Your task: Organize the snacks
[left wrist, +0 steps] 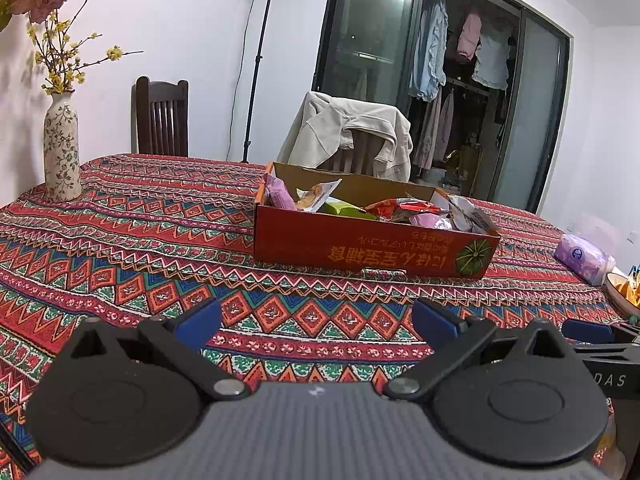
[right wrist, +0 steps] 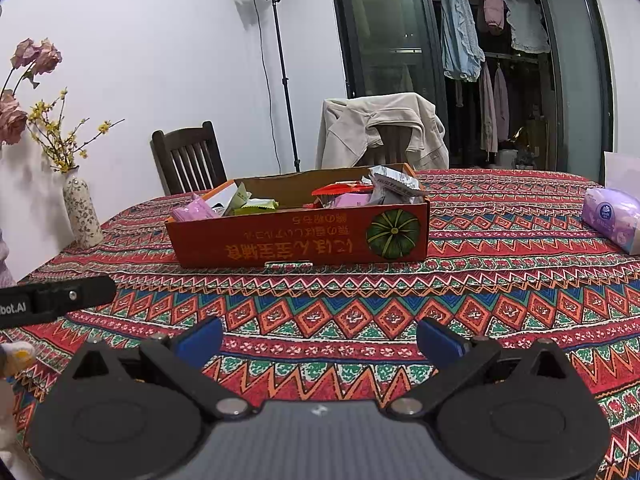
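A box [right wrist: 300,236] is set at the middle of the table [right wrist: 500,280], with snack packets [right wrist: 256,204] lying in it. A vase [right wrist: 82,216] is placed far left, a tissue pack [right wrist: 612,220] right, and two chairs [right wrist: 188,158] behind the table.

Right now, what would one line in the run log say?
left hand-held gripper: open, empty | right hand-held gripper: open, empty | red cardboard snack box: full of packets, untouched on patterned tablecloth

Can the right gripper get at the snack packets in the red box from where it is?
Probably yes: the right gripper is open, the red box is open-topped, and only bare tablecloth lies between.
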Tool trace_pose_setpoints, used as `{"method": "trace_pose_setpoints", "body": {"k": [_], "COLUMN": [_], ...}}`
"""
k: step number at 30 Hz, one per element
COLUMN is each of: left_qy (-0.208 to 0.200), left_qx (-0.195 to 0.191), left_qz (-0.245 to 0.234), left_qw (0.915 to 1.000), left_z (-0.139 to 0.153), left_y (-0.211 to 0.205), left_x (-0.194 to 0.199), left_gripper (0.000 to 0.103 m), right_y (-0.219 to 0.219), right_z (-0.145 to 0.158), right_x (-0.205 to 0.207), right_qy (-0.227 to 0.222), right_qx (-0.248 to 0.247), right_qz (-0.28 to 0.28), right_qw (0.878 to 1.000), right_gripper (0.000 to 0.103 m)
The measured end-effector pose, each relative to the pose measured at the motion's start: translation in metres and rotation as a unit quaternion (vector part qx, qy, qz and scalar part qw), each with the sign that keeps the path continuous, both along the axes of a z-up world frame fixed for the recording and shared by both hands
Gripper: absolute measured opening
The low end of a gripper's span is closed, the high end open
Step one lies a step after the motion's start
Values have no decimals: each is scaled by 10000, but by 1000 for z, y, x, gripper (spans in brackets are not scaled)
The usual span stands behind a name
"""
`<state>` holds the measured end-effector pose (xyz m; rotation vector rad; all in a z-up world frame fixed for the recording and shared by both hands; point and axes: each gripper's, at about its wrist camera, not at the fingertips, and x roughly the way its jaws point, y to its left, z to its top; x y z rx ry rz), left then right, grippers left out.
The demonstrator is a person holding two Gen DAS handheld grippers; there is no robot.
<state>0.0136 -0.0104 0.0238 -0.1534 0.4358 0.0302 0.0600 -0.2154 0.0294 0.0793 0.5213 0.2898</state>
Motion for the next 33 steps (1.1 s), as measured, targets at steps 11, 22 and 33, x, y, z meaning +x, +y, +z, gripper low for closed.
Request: {"method": "trace_pose_setpoints", "body": {"k": [11,22,33], "left_qy": [-23,-46,-85], "left_qx": [-4,-47,-58], "left_qz": [-104,-111,-57], "left_qw": [9999,9999,9999], "left_z": [0,-1,-2], "left_y": [0,2,4], "left_x": [-1,-1,-1], "left_gripper": [103,103,103], "right_y": [0,-1,2], "right_z": [0,-4,-6], "right_x": [1,2,3], "right_qy": [7,25,45], "right_qx": [-3,-22,-44], "right_qz": [2,7,26], "right_qw": [10000,10000,10000], "right_gripper": [103,103,103]}}
